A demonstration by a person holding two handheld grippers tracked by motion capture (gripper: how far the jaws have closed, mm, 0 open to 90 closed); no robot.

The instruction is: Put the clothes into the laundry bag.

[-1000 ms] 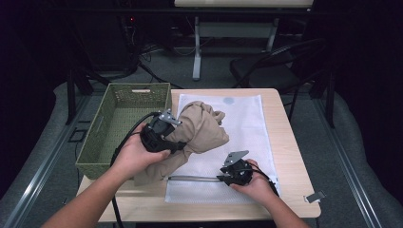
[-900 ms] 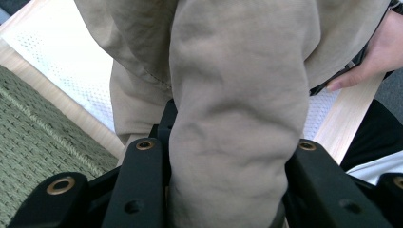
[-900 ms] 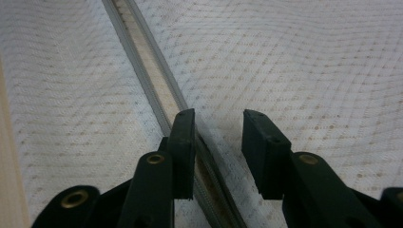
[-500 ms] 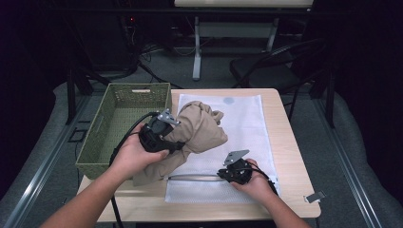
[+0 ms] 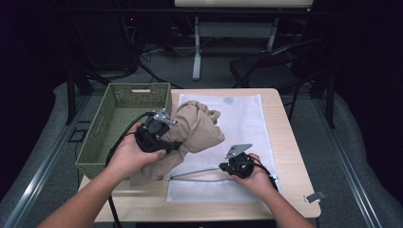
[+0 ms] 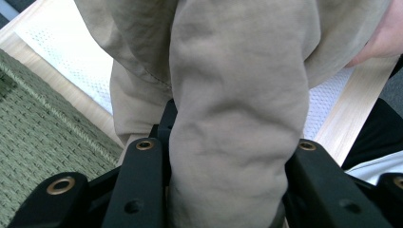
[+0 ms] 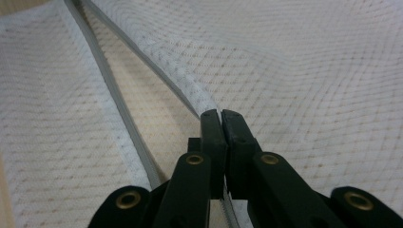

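Two pairs of black jaws were at work, each clamped on cloth. The left gripper (image 5: 167,137) had its jaws pressed on either side of a thick fold of a khaki garment (image 6: 237,118), the bunched fabric filling the gap between them in the left gripper view. The right gripper (image 7: 221,116) had just been closing, and its jaws stood together on the upper zipper edge of a white mesh laundry bag (image 7: 304,71), pinching that edge just where the opening began to spread — the two zipper edges ran apart from there toward the top left of the right gripper view. In the high view the garment (image 5: 197,130) hung bunched from the left gripper, partly over the mesh bag (image 5: 242,118) and partly over the bare wood, its lower end trailing toward the near edge of the table (image 5: 285,142). The right gripper (image 5: 223,167) lay low on the bag near its front end, beside the open zipper mouth. The bag lay flat across the middle of the table, and a green woven basket (image 5: 104,137) stood just beside it on the left — close to the left hand (image 5: 130,154).
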